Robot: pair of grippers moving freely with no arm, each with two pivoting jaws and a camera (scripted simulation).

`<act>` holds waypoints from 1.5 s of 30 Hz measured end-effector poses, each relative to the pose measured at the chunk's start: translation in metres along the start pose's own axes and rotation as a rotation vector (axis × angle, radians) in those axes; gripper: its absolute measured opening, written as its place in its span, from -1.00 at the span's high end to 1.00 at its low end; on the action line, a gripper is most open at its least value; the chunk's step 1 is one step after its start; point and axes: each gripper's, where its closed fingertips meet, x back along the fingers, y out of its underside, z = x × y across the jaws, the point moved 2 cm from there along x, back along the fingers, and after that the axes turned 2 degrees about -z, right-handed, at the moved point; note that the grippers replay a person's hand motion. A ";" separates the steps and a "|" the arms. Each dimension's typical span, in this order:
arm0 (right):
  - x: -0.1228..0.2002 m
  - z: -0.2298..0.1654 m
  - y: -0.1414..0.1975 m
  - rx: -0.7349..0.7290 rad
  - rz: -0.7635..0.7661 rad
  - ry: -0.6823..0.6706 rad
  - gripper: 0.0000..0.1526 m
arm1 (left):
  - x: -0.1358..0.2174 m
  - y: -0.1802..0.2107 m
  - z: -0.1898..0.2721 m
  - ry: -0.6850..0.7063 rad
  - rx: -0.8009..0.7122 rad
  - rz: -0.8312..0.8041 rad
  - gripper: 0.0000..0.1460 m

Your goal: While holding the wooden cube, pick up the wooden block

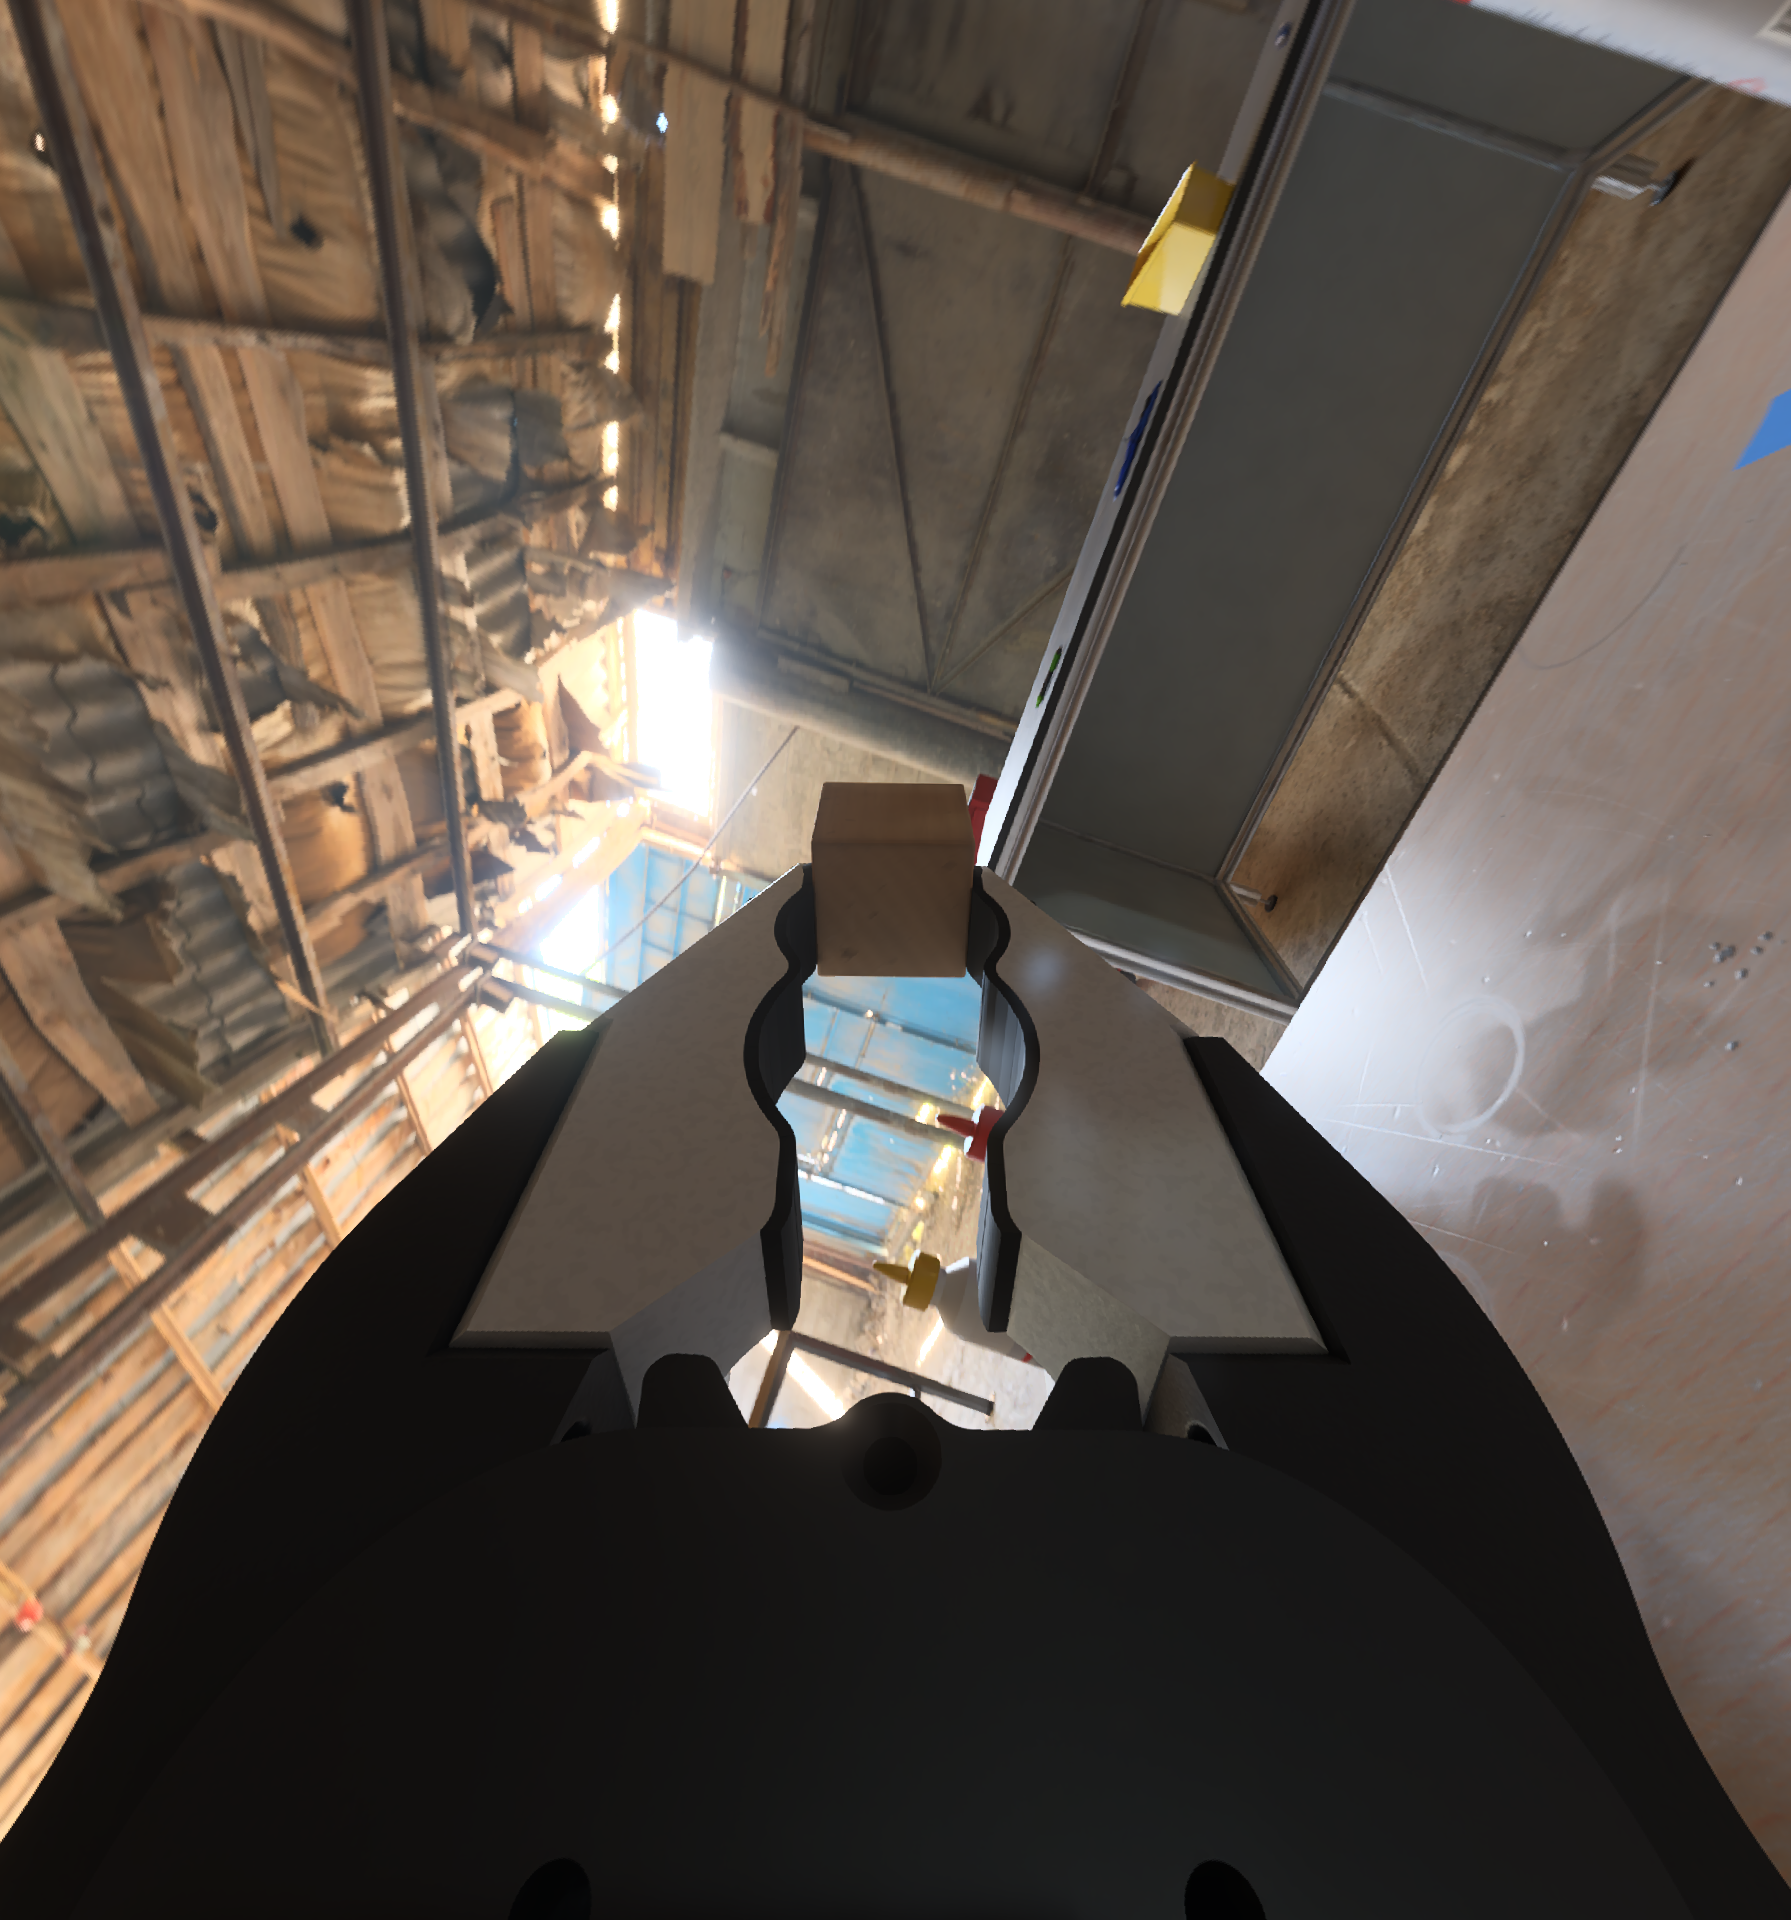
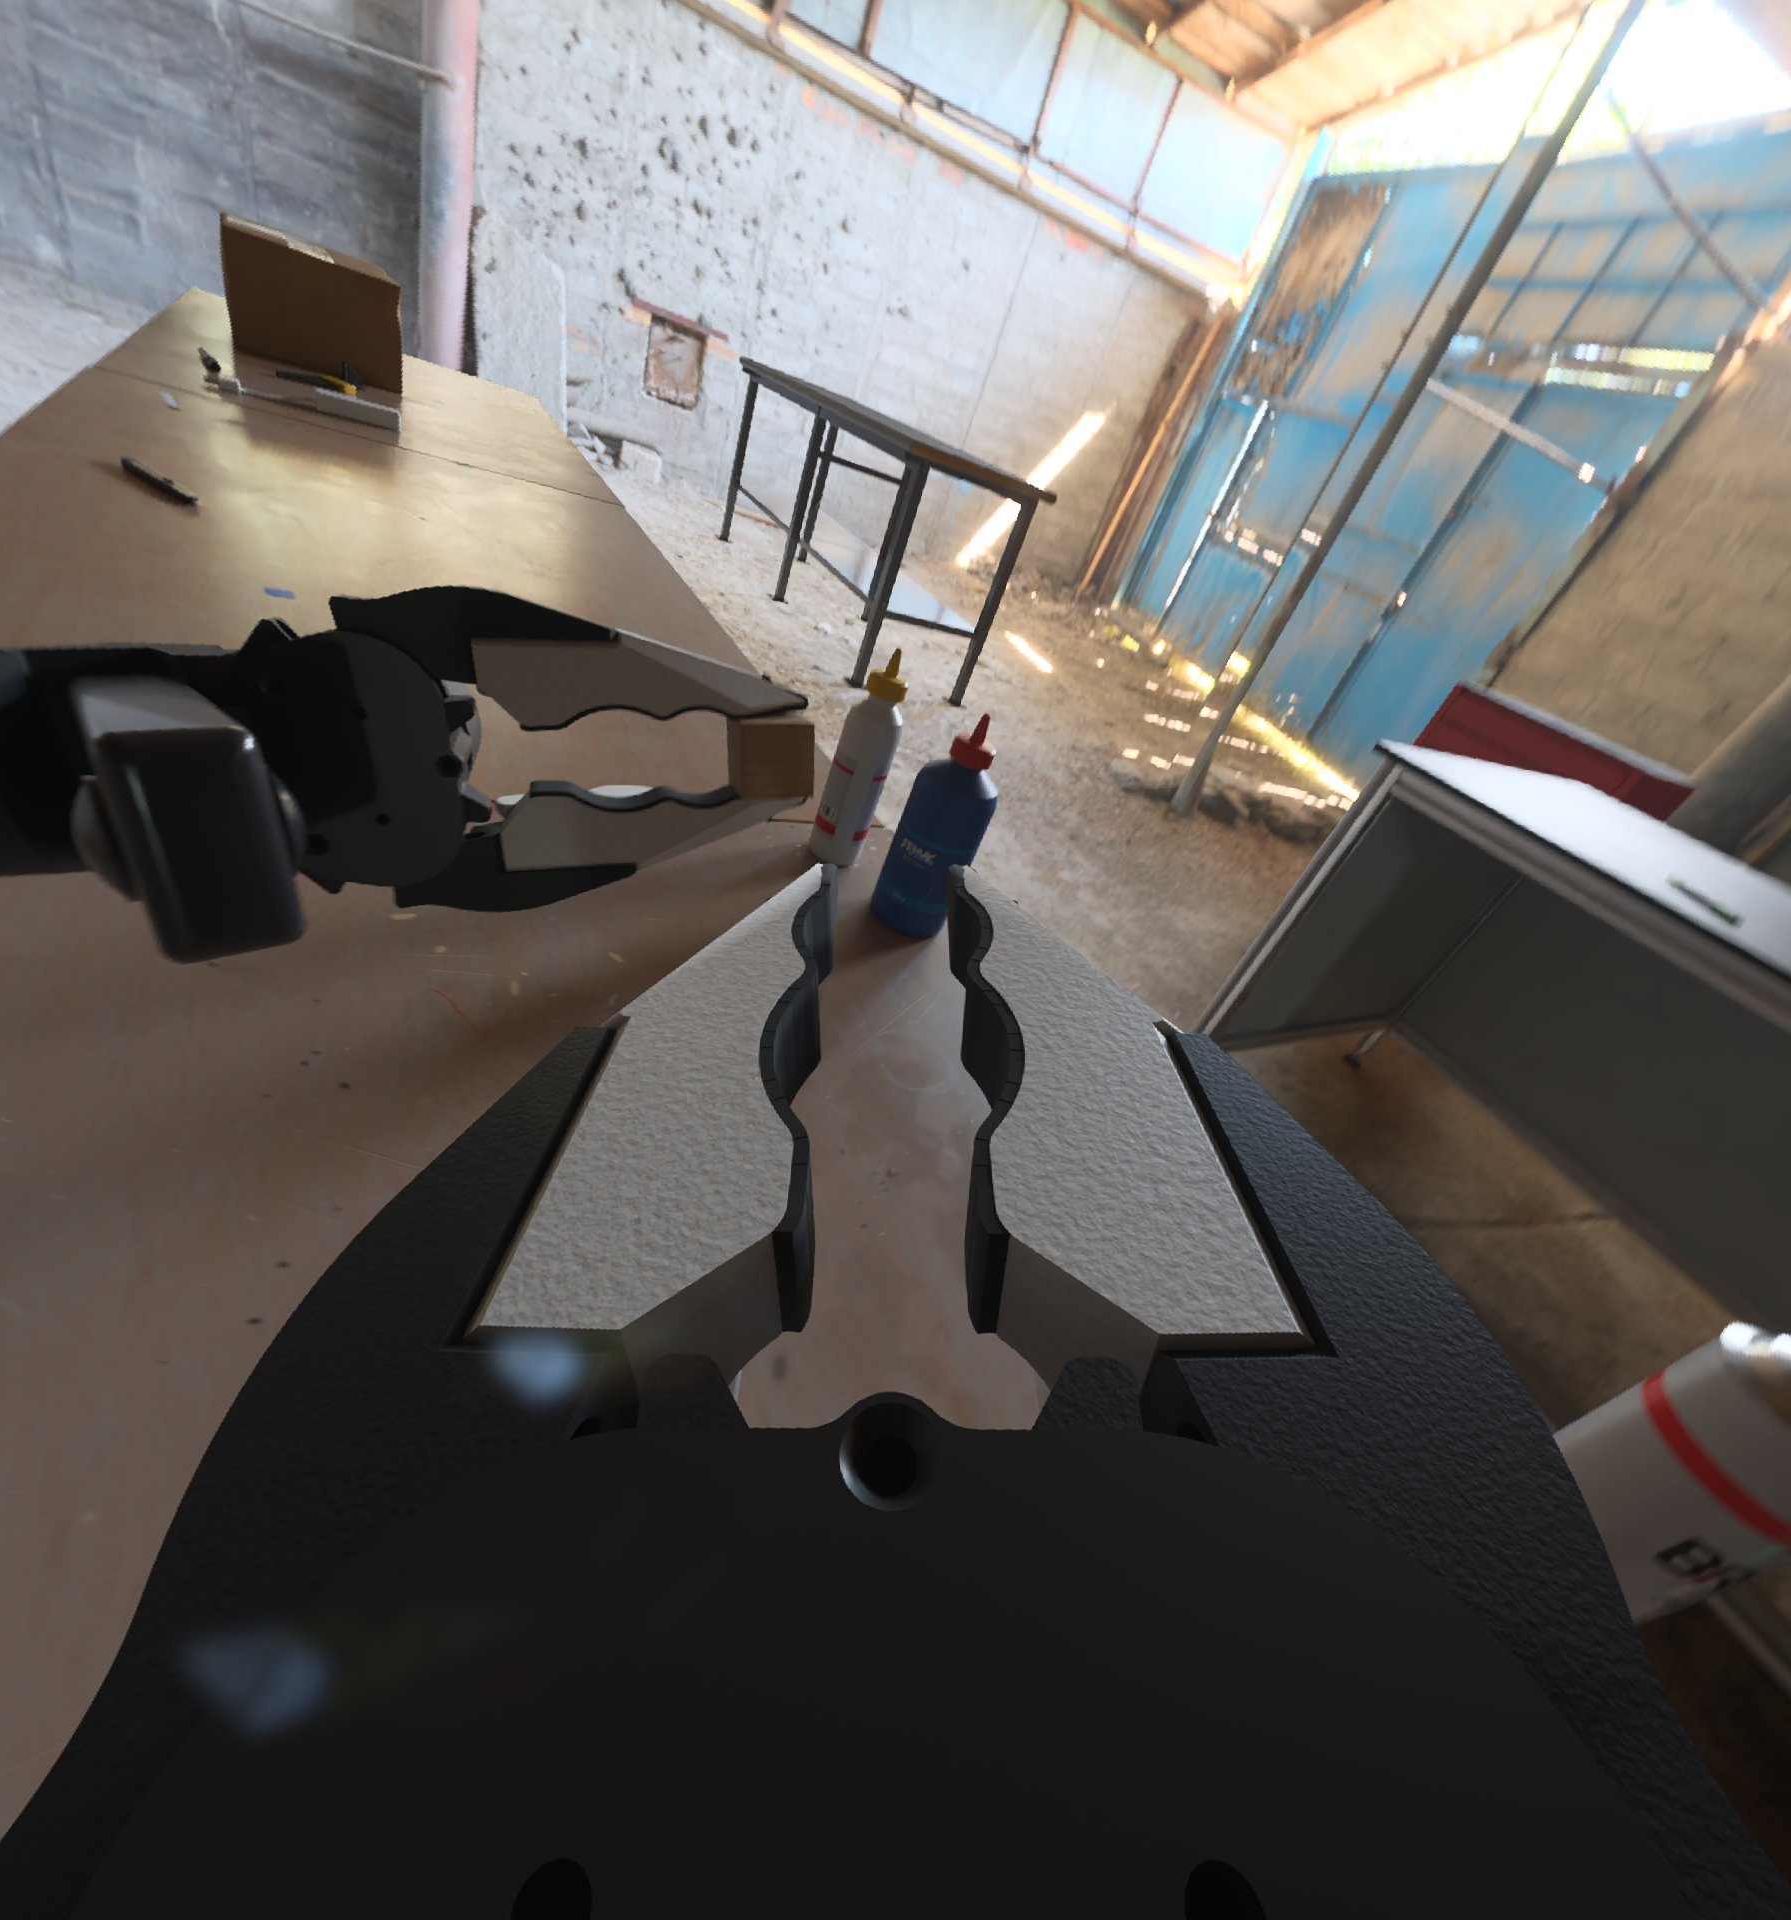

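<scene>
My left gripper point(image 1: 891, 894) is shut on the wooden cube point(image 1: 891, 883), which sits between its fingertips, lifted off the table. The right wrist view shows that left gripper point(image 2: 777, 753) from the side at the left, with the cube point(image 2: 771, 758) in its tips above the brown table point(image 2: 247, 1091). My right gripper point(image 2: 886, 883) is open and empty, low over the table, pointing at two bottles. No wooden block shows in either view.
A white bottle with a yellow cap point(image 2: 860, 769) and a blue bottle with a red cap point(image 2: 932, 831) stand near the table's edge. A white cylinder with a red stripe point(image 2: 1701, 1455) is at lower right. A grey side table point(image 2: 1597, 935) stands right. A cardboard box point(image 2: 309, 301) sits far left.
</scene>
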 end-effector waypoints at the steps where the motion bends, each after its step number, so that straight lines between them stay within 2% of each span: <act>1: 0.002 -0.002 0.000 -0.035 -0.016 0.001 0.76 | 0.000 0.004 -0.004 -0.007 0.018 -0.014 0.62; 3: -0.001 -0.007 0.012 -0.131 -0.125 -0.006 0.76 | 0.003 0.010 -0.015 -0.042 0.043 -0.028 0.62; 7: -0.018 -0.018 0.061 -0.236 -0.350 0.026 0.71 | 0.008 0.015 -0.032 -0.072 0.092 -0.035 0.62; 14: -0.018 -0.065 0.142 -0.337 -0.400 0.198 0.70 | 0.015 0.014 -0.047 -0.075 0.170 -0.004 0.62; 22: -0.017 -0.086 0.218 -0.340 -0.648 0.437 0.65 | 0.022 0.007 -0.055 -0.058 0.250 0.055 0.62; 30: -0.025 -0.092 0.246 -0.350 -0.772 0.458 0.67 | 0.025 0.002 -0.060 -0.054 0.304 0.100 0.62; 39: -0.029 -0.082 0.248 -0.372 -0.762 0.506 0.65 | 0.024 -0.003 -0.057 -0.032 0.310 0.112 0.62; 45: -0.034 -0.081 0.244 -0.545 -0.692 0.463 0.65 | 0.024 -0.004 -0.057 -0.028 0.319 0.111 0.62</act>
